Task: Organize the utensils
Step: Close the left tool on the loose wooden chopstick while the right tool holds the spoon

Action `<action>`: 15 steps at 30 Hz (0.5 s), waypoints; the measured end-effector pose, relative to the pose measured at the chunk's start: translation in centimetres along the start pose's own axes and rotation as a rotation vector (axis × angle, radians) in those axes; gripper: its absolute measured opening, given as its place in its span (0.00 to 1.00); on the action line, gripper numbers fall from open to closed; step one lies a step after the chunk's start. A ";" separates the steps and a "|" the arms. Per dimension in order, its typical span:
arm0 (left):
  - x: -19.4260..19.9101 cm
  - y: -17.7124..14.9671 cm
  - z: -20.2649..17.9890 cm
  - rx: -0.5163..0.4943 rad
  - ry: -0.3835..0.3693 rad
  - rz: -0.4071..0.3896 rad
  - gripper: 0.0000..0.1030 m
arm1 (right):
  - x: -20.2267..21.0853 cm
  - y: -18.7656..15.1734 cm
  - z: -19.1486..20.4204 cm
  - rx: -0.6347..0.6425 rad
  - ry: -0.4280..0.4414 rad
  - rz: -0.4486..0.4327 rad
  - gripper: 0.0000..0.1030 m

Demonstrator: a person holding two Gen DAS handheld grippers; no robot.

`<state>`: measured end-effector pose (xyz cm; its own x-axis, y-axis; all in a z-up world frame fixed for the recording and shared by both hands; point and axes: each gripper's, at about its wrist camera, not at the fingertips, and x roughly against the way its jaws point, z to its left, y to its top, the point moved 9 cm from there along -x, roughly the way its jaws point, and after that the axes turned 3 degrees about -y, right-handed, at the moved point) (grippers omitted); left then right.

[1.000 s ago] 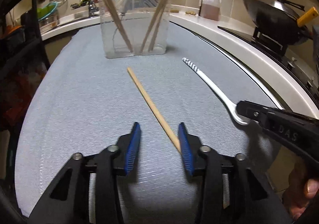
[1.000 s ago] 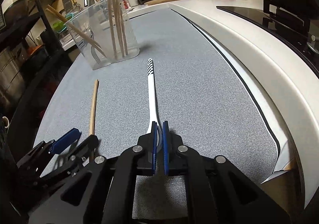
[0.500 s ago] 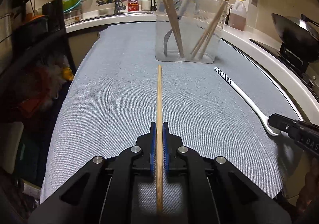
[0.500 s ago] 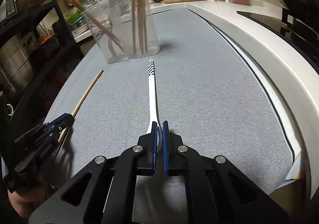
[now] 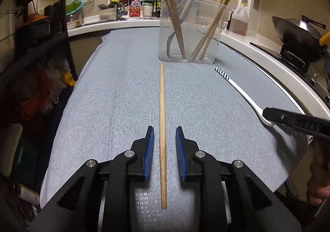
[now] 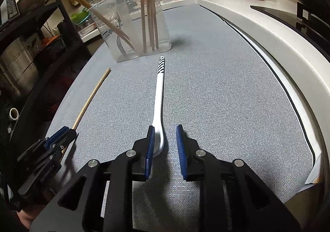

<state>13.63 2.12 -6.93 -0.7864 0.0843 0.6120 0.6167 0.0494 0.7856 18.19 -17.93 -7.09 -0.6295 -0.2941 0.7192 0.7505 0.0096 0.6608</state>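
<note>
Both my tools gape wide, holding nothing. Left tool [image 5: 164,136] straddles chopstick [image 5: 162,120]: light, stiff, thin, pinch mid-shaft. Right tool [image 6: 163,136] at spoon [image 6: 159,95] bowl end: slick, grab neck.

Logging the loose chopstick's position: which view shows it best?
The left wrist view: the chopstick lies full length on the grey cloth, between the open left tool. The right wrist view shows only part of it at the frame's left, its near end hidden behind that tool.
</note>
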 end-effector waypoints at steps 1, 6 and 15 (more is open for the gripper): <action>0.2 -0.2 -0.1 -0.007 0.005 -0.008 0.22 | 0.1 -0.1 0.0 0.003 -0.001 -0.001 0.23; 0.9 -0.8 -0.8 -0.040 0.030 -0.047 0.22 | 0.3 -0.4 0.3 0.009 0.000 -0.005 0.23; 1.1 -0.8 -0.9 -0.037 0.038 -0.068 0.20 | 0.6 -0.7 0.5 0.019 -0.008 -0.012 0.23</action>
<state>12.23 1.33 -6.77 -0.8279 0.0440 0.5592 0.5602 0.0167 0.8282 17.15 -17.65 -7.04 -0.6400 -0.2867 0.7128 0.7390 0.0243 0.6733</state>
